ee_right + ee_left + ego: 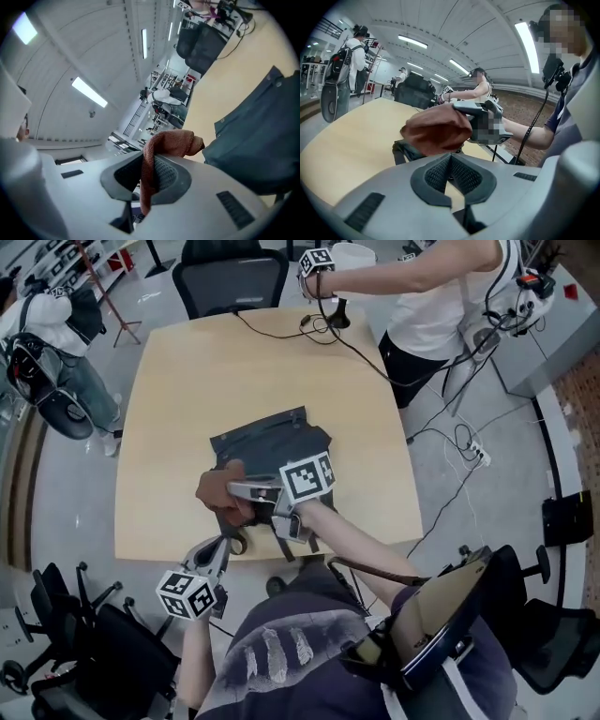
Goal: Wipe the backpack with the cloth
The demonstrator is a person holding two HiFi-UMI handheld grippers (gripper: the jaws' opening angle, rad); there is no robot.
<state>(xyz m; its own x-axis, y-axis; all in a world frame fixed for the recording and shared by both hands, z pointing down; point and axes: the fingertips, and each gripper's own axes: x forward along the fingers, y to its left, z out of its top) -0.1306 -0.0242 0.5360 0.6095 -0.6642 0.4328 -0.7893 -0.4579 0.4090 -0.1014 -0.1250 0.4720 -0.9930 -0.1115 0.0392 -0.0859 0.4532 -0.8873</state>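
My right tongs (149, 165) pinch the soft rust-brown cloth (217, 491) by its edge on the near left of the floppy dark-grey fabric backpack (272, 442); left tongs (451, 161) closed, empty

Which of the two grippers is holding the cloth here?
The right gripper: its jaws clamp the brown cloth. The left gripper has its jaws together with nothing between.

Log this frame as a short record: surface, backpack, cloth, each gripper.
surface: wooden table
backpack: dark grey, lying flat on the table
cloth: brown, at the backpack's near-left edge
right gripper: jaws closed on the cloth
left gripper: jaws together, nothing between them, by the table's near edge, off the backpack
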